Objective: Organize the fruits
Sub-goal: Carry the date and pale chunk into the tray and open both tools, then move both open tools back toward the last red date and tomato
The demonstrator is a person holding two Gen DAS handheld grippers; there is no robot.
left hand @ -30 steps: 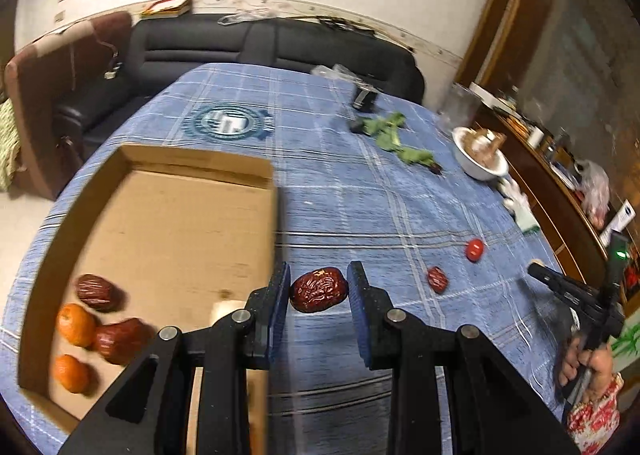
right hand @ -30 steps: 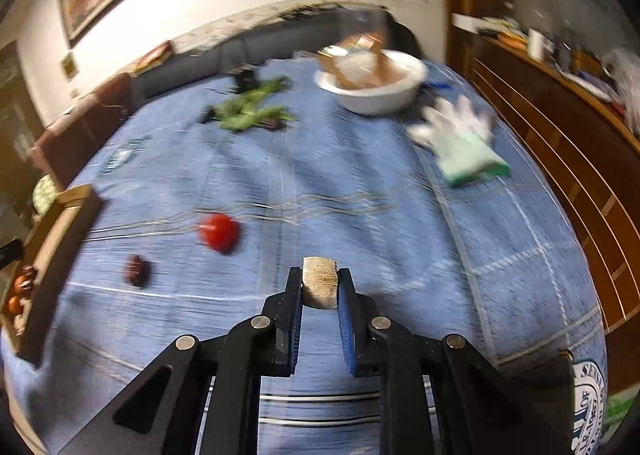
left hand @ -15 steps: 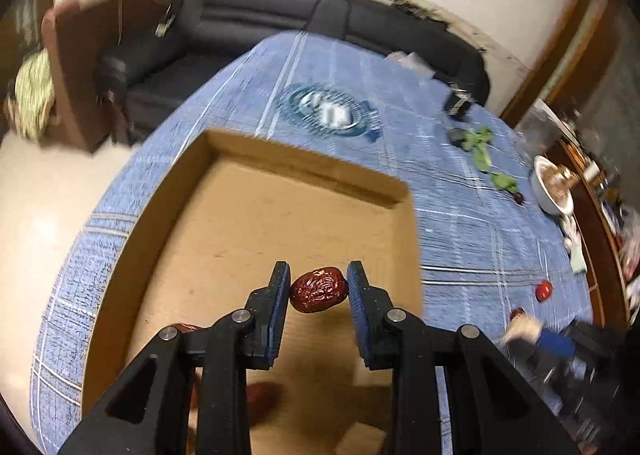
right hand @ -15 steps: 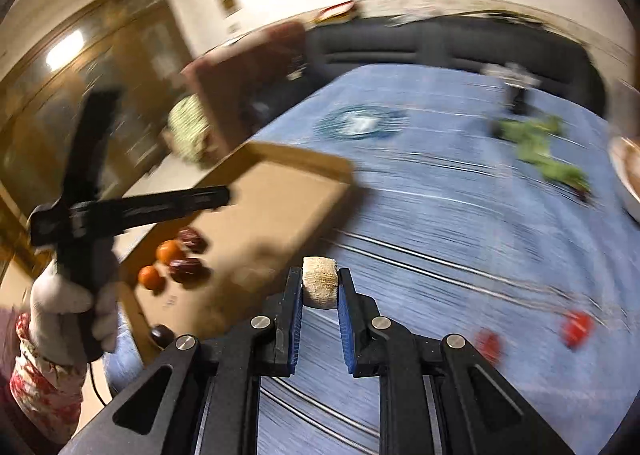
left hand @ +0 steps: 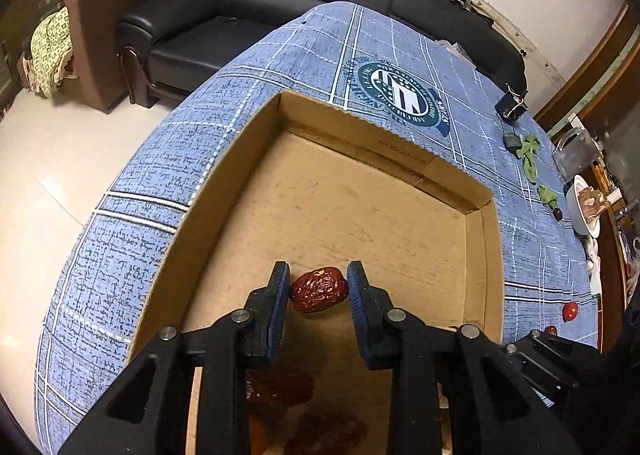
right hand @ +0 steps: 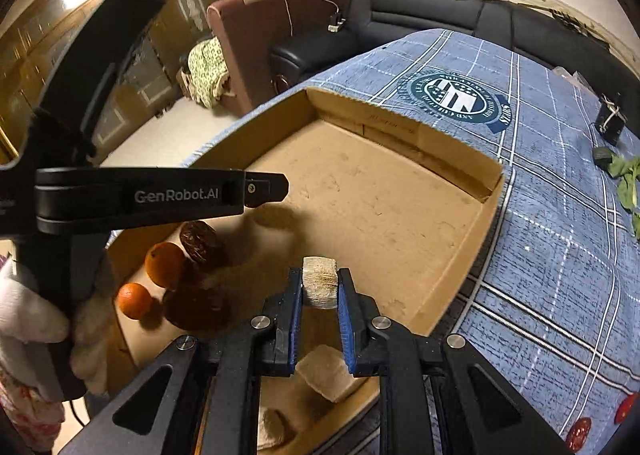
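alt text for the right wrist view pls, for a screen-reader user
The right gripper holds a pale fibrous chunk in its jaws above a shallow cardboard box on a blue checked tablecloth. In the box's near corner lie two oranges and dark red dates, and the left gripper reaches in from the left.

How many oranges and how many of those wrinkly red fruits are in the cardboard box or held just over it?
Oranges: 2
Red dates: 3, one of them held above the box floor
Total: 5
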